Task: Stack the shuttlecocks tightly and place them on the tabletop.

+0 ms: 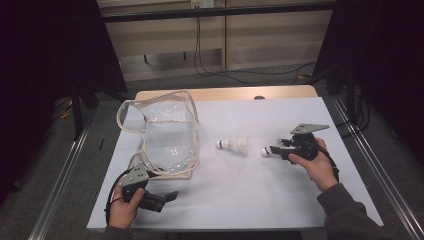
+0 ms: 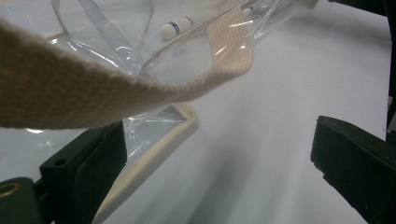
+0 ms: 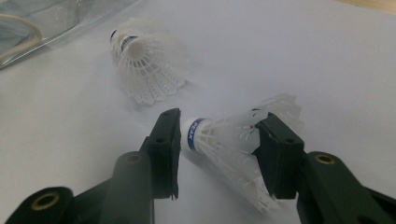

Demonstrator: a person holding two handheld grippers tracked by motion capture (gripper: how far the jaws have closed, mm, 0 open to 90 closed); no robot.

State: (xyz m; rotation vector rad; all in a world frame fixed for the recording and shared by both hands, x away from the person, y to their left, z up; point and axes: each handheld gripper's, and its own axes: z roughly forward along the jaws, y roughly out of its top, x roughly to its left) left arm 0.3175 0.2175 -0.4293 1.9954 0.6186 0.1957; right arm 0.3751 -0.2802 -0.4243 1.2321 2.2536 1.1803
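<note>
A white sheet covers the desk (image 1: 240, 200), with dark curtains at both sides and a pale wall with trailing cables beyond it.

Nearest the person, the left claw (image 1: 167, 196) sits low at the front left of the desk. In the left gripper view its jaws stand wide apart with nothing between them, and a woven cream strap (image 2: 93, 93) of the clear bag (image 1: 167, 135) hangs across just above them. The bag's trimmed edge lies just beside the left jaw.

Farther in on the right side, the right claw (image 1: 272, 151) is closed on a shuttlecock (image 3: 229, 140). In the right gripper view one jaw presses at the cork end with its blue band and the other at the feather skirt, so the shuttlecock's long axis runs across from jaw to jaw.

A second shuttlecock (image 1: 235, 144) lies on its side on the sheet, between the right claw and the bag, cork pointing toward the bag.

The bag lies to the left of the held shuttlecock, well apart from it, its mouth standing open at the far left of the desk. If the shuttlecocks are meant for the bag, the right hand must carry leftward past the loose one, while the left claw is the nearer one to lift the strap.
</note>
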